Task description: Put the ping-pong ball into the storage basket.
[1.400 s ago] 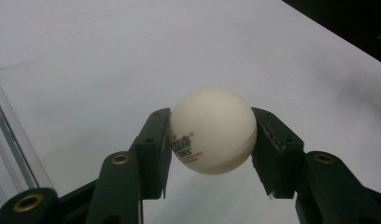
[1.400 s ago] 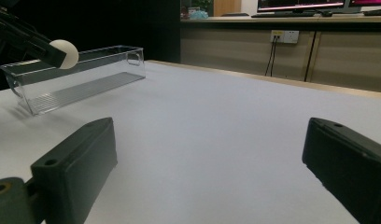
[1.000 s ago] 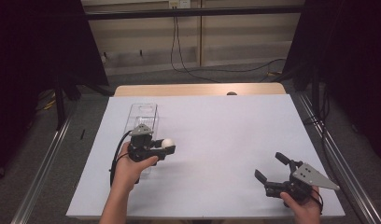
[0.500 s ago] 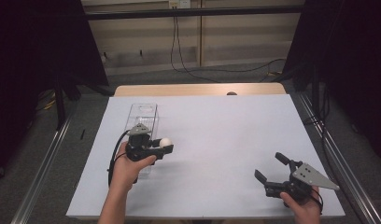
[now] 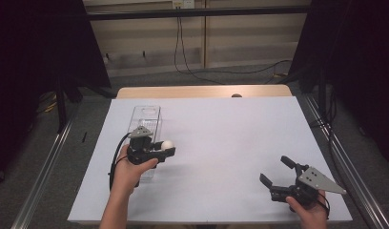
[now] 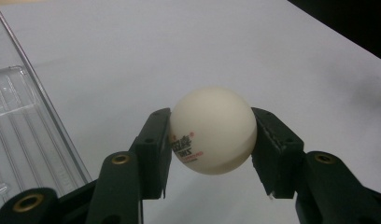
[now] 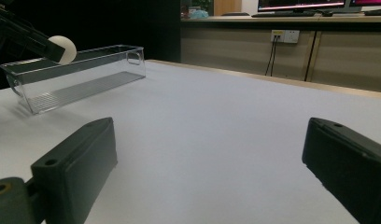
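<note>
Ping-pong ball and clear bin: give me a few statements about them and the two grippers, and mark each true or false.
1. The left gripper is shut on the white ball. True.
2. The ball lies on the floor of the clear plastic bin. False: it is held between the jaws, off the table, beside the bin's long wall.
3. The right gripper is open and holds nothing. True.
4. The bin already holds several balls. False: in the right gripper view its inside looks bare.
5. Red print shows on the ball. True.
</note>
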Demonstrator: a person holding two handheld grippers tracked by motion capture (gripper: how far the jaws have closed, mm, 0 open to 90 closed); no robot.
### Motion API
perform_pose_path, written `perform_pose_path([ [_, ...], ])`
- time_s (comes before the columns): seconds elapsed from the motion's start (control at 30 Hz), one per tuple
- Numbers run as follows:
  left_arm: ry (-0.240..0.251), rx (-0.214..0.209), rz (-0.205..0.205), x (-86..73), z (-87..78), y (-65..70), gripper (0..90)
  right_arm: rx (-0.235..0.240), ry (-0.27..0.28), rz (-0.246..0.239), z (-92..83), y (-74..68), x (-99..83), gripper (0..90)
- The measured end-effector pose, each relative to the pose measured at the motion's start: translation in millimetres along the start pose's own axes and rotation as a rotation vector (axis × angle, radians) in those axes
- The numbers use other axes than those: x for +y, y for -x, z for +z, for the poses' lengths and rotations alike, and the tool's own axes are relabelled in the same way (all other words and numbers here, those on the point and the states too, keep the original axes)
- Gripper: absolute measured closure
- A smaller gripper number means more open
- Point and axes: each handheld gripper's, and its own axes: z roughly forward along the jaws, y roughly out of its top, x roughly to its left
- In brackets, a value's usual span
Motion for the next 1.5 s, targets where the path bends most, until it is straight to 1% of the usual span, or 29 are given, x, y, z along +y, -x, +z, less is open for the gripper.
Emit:
perform_pose_path([
  [0.13,0.002,0.009,-0.006,-0.2,-0.4,-0.3,51.0,0.002,-0.001,0.001,-0.3,0.1,-0.1,2.7],
  [0.17,-0.002,0.013,0.000,-0.1,-0.6,-0.6,51.0,0.001,-0.002,0.003,-0.4,0.1,0.0,2.7],
  [0.33,0.000,0.011,0.000,-0.3,-1.5,-1.9,51.1,-0.001,-0.001,0.002,-0.2,-0.1,-0.1,2.7],
  [0.5,0.006,0.018,-0.009,-0.5,-2.0,-2.2,51.0,0.000,-0.002,0.004,-0.2,-0.2,0.0,2.7],
  [0.6,0.002,0.010,-0.003,-0.4,-2.8,-3.9,51.0,0.002,0.000,0.000,-0.4,0.3,0.1,2.7],
  [0.63,0.006,0.012,-0.009,-0.5,-2.9,-3.9,51.0,0.001,0.001,0.000,-0.3,0.3,0.0,2.7],
  [0.73,0.003,0.022,-0.004,-0.5,-4.3,-5.4,51.0,0.002,-0.001,0.003,-0.4,0.1,0.0,2.7],
  [0.77,0.014,0.022,-0.015,-0.7,-4.1,-5.2,51.0,0.001,0.002,0.000,-0.3,0.3,0.1,2.7],
  [0.8,0.014,0.017,-0.015,-0.9,-4.4,-5.9,51.0,0.001,0.001,0.004,-0.3,0.1,0.1,2.7],
  [0.93,0.010,0.020,-0.008,-0.8,-5.5,-6.8,51.0,0.005,0.002,0.000,-0.2,0.3,0.0,2.7],
  [1.03,0.008,0.034,-0.006,-0.8,-6.0,-7.1,51.1,0.003,0.001,0.000,-0.3,0.2,0.1,2.7],
  [1.07,0.008,0.027,-0.006,-0.9,-6.1,-7.6,51.0,0.004,0.002,0.000,-0.2,0.3,0.0,2.7],
  [1.13,0.014,0.032,-0.014,-1.2,-6.1,-7.8,51.0,0.003,0.003,0.000,-0.3,0.3,0.1,2.7],
  [1.2,0.008,0.040,-0.006,-1.2,-7.0,-8.9,51.0,0.003,-0.001,0.002,-0.7,0.1,0.1,2.7],
  [1.3,0.013,0.034,-0.015,-1.7,-7.1,-9.8,51.0,-0.002,-0.002,0.003,-0.6,0.2,0.0,2.7],
  [1.33,0.009,0.036,-0.010,-1.6,-7.7,-10.5,51.1,0.001,0.000,0.002,-0.6,0.2,0.1,2.8],
  [1.43,0.016,0.048,-0.020,-1.9,-8.2,-10.2,51.1,0.000,0.000,0.003,-0.8,0.1,0.2,2.7],
  [1.5,0.014,0.048,-0.013,-1.9,-9.0,-11.7,51.0,-0.001,0.001,0.003,-0.4,0.1,0.0,2.7],
])
